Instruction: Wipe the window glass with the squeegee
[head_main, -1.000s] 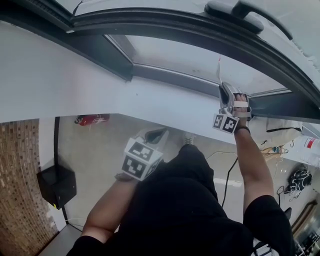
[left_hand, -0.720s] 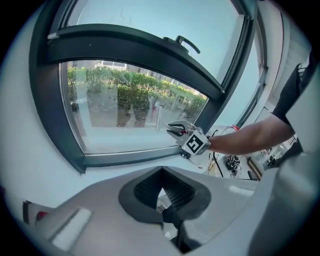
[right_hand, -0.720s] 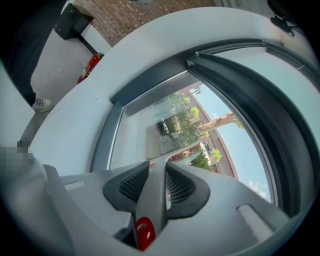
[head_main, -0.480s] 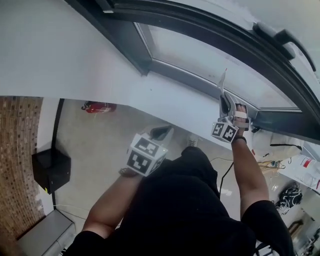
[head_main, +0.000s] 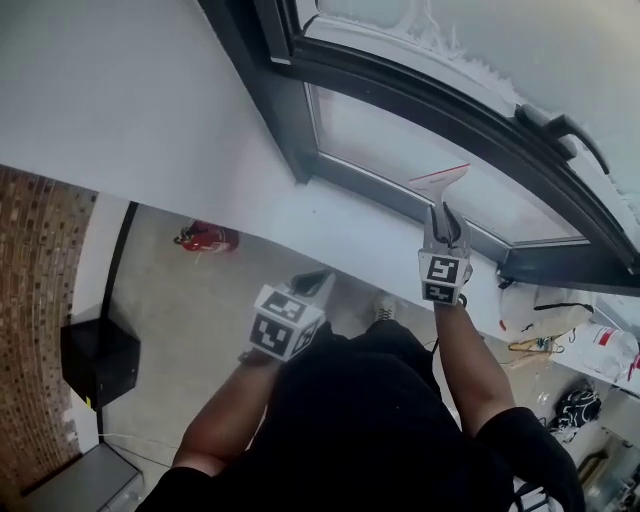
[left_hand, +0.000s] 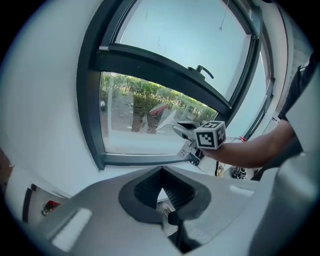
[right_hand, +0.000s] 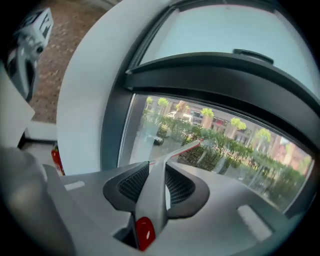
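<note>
Right gripper (head_main: 445, 215): fingers clamped on squeegee (head_main: 440, 180) | left gripper (head_main: 315, 280): fingers closed, empty | risk: streaks are left if blade is tilted off glass (head_main: 400, 130).

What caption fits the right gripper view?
Right gripper clamps a grey, red-edged squeegee facing the dark-framed window glass.

Our head camera looks steeply down over our own torso to the floor (head_main: 190, 300), with the window (head_main: 420, 130) at upper right and the left gripper (head_main: 313, 280) and right gripper (head_main: 445, 222) both in frame. The left gripper's camera hangs back from the wall, facing up at the whole window and catching the right gripper at the glass; the right gripper's camera sits far nearer, sighting along its clamped squeegee (right_hand: 165, 160) at the lower pane. All three views share the window's handle (head_main: 560, 128).
</note>
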